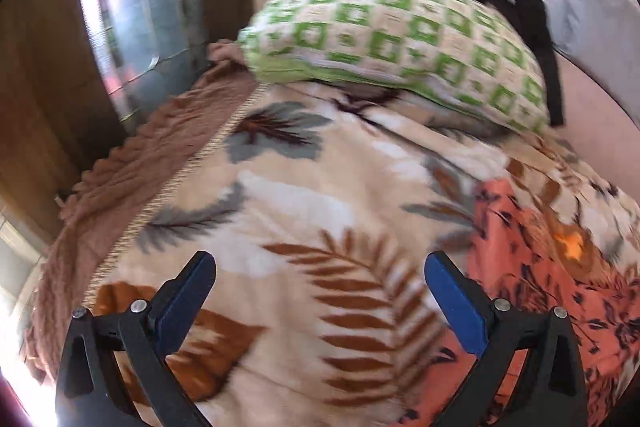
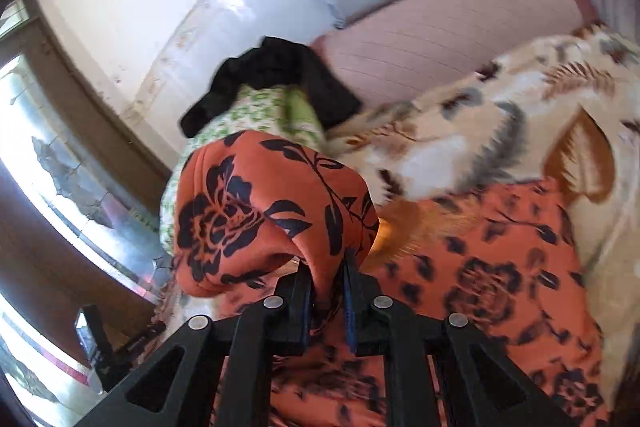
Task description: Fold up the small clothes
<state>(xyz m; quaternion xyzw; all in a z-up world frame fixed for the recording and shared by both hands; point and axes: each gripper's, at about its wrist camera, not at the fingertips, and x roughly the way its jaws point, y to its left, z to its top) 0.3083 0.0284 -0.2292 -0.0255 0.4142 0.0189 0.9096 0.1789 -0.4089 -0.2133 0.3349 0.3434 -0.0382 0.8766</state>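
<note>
The right gripper [image 2: 327, 269], low in the middle of its view, has its jaws pinched on a raised fold of the orange garment with a dark navy flower print [image 2: 480, 267], which spreads across the lower right over the cream fleece blanket with brown and grey leaves [image 2: 500, 131]. The left gripper [image 1: 320, 267] hangs over that blanket with its jaws wide and nothing between them. Further up lies a green-and-white checked pillow [image 1: 400, 31], with a crumpled black cloth [image 1: 520, 11] touching its far side.
</note>
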